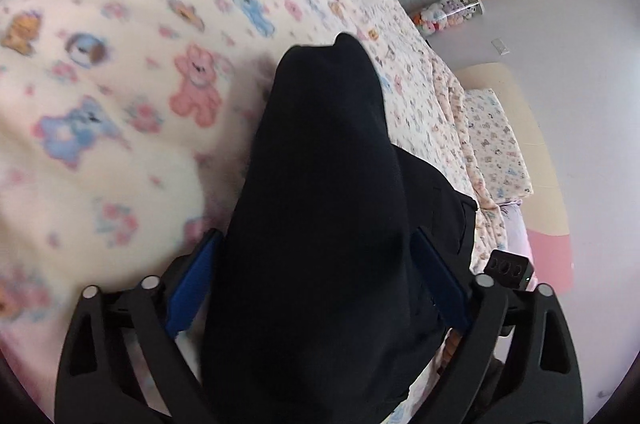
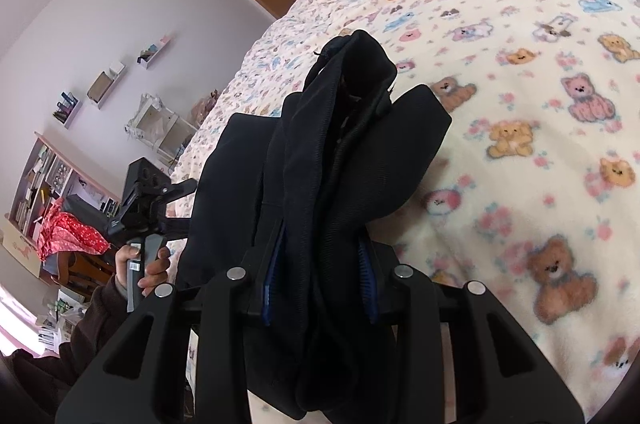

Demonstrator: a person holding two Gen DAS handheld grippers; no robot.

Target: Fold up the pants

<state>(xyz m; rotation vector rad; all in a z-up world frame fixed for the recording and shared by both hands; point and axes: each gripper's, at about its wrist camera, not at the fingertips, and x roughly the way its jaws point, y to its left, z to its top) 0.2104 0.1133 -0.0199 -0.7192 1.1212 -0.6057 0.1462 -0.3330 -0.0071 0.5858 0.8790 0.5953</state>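
Black pants (image 2: 328, 159) are bunching in your right claw (image 2: 320, 280); left claw (image 1: 316, 280) is gaping wide around them, not pinching, so that side is risking sliding onto the bed (image 2: 520, 103).

— What sort of place?
— A bedroom in a home. Big bed with a teddy-bear blanket (image 2: 520, 103) ahead of the jaws.
— More?
— Soft toys (image 1: 442, 15) far ahead, pillow (image 1: 498, 143) to the right, wall shelves (image 2: 108, 83) off left.

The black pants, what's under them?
Under the pants lies a blanket with teddy bears, showing all around them. The part right beneath is hidden by the dark cloth, so anything else there cannot be seen.
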